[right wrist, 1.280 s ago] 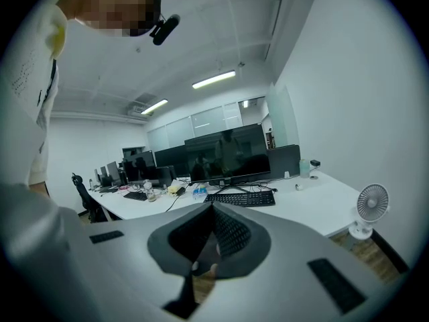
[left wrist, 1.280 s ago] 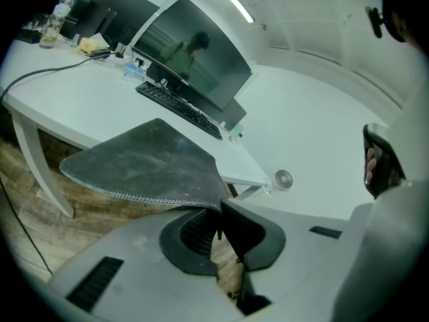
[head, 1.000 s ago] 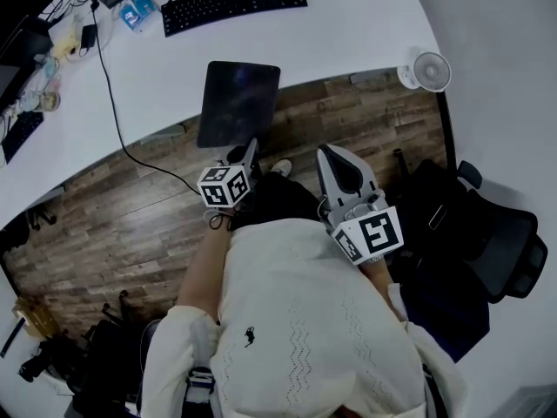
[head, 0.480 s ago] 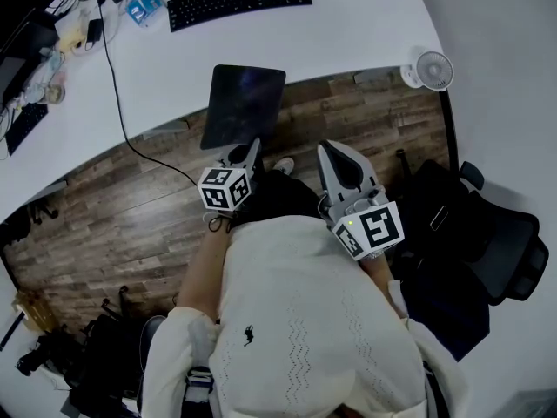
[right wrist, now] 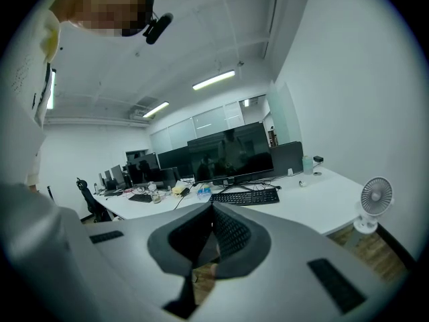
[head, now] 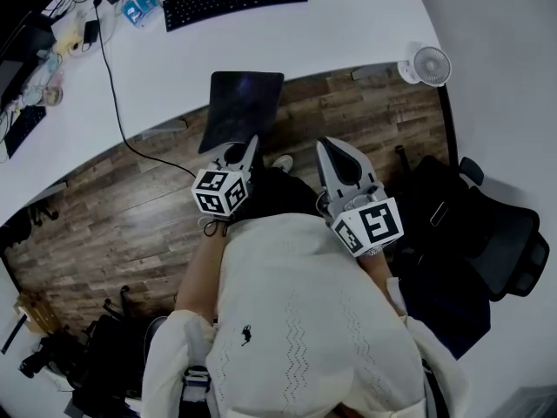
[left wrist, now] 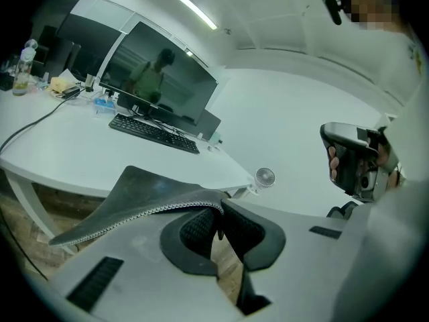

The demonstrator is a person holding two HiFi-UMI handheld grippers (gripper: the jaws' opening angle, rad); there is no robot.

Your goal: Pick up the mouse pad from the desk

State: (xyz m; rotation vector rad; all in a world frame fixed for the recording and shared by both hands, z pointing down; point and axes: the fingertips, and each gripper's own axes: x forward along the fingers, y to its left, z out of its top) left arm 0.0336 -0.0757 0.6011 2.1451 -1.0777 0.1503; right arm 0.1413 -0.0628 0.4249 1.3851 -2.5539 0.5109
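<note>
Pickup looks done: jaws of our left gripper (left wrist: 218, 213) pinch the mouse pad (head: 241, 110), held just past the near edge of the desk (head: 348, 33). Our right gripper (right wrist: 212, 213) has its jaws closed, empty. Next, we should carry it level.

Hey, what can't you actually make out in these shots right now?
- Head view: the left gripper covers the mouse pad corner it pinches.
- Head view: small items left of the keyboard are too tiny to identify.
- Right gripper view: the mouse pad is out of frame.

Bright, even light from ceiling strips (right wrist: 214, 80); fisheye-warped edges, foreground perhaps soft.
</note>
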